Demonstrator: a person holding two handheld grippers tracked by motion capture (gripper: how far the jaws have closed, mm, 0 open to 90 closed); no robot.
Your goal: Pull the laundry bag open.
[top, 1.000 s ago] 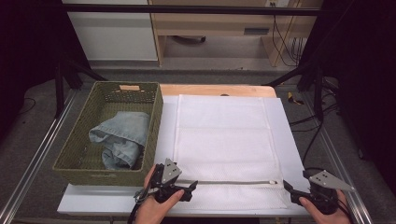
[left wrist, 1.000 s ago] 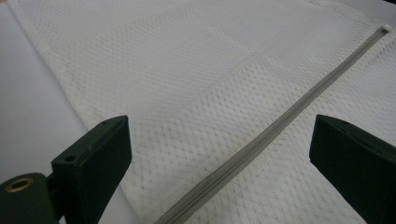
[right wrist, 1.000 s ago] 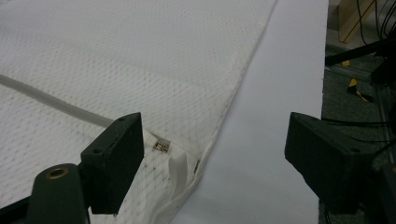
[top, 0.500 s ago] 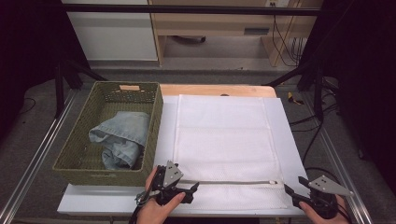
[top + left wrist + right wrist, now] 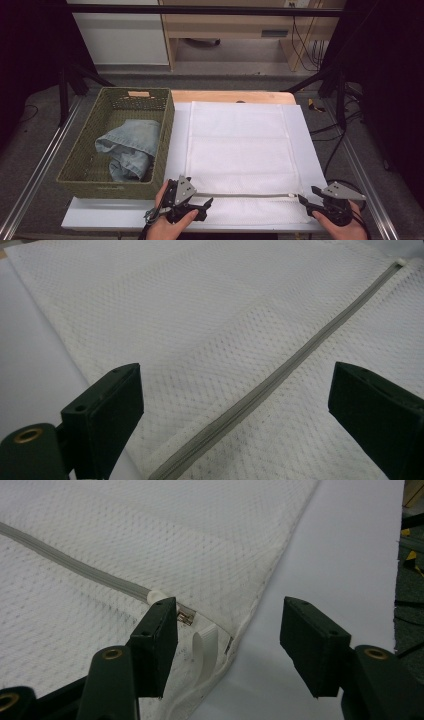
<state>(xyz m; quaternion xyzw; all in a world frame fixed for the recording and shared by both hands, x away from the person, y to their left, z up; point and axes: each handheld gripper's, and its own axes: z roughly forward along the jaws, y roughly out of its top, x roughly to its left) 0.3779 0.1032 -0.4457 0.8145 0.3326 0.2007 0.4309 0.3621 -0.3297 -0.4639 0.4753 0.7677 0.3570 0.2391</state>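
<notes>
I am working at the zip of the mesh bag, which lies flat on the worktop straight ahead of both grippers. My right hand-held gripper sits at the zip's far-right end; its jaws have just been closing but stand apart, with the bag's corner and a white tab between them, nothing pinched yet. My left hand-held gripper hovers over the zip's other end, jaws wide apart and gripping nothing.

To do this well, I judge I should shift the right one slightly so the small metal pull, now just inside its left jaw, falls between both pads before I close. The left should then pin the mesh beside the zip so the bag does not drag.

The right gripper view gives me the pull and tab, which are too small to make out from above. The high view alone gives the basket with jeans, well left of the left gripper.
</notes>
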